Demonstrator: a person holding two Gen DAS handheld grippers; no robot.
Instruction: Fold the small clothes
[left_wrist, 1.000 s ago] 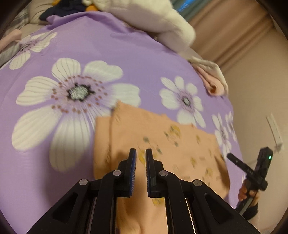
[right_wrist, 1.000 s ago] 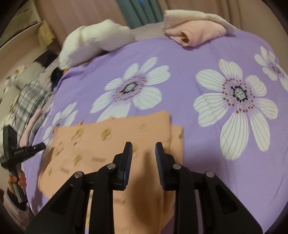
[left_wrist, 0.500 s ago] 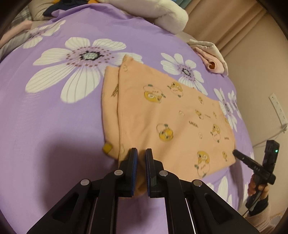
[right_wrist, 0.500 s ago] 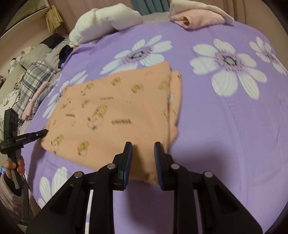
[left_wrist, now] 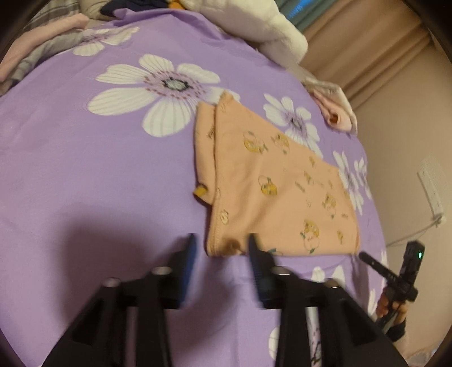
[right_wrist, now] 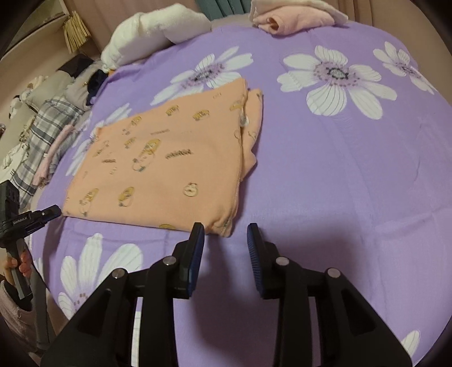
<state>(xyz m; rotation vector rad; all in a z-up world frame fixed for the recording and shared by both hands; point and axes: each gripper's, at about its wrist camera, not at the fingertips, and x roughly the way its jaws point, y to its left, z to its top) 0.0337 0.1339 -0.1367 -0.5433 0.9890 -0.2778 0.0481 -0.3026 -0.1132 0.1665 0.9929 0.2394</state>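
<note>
We hold the left tongs (left_wrist: 221,242) over the near edge of a folded orange garment (left_wrist: 271,180) that lies flat on the purple flowered bedsheet (left_wrist: 84,175). Their jaws have just been opening and now stand moderately wide. In the left wrist view the garment's near left corner shows between the two blurred blue pads (left_wrist: 192,248), but the pads do not press on it.

In the right wrist view our right tongs (right_wrist: 226,234) also stand apart, their jaws having just opened a little. The garment's near right corner lies at about 12 o'clock from the left-hand pad, just beyond it, and the gap between the pads shows only bare sheet. Nothing is held.

The garment carries a print of small yellow cartoon figures. A narrower layer sticks out from under its folded top layer along one side: at 9 o'clock of it in the left view, at 3 o'clock in the right.

At the far edge of the bed lie a white plush bundle (right_wrist: 152,31) at 11 o'clock in the right view and a pink-and-cream folded pile (right_wrist: 293,15) at 12 o'clock. A plaid cloth (right_wrist: 45,127) lies beside the bed at 9 o'clock.

Each view shows the other tongs at the frame edge, gripped by a hand (left_wrist: 392,307).
</note>
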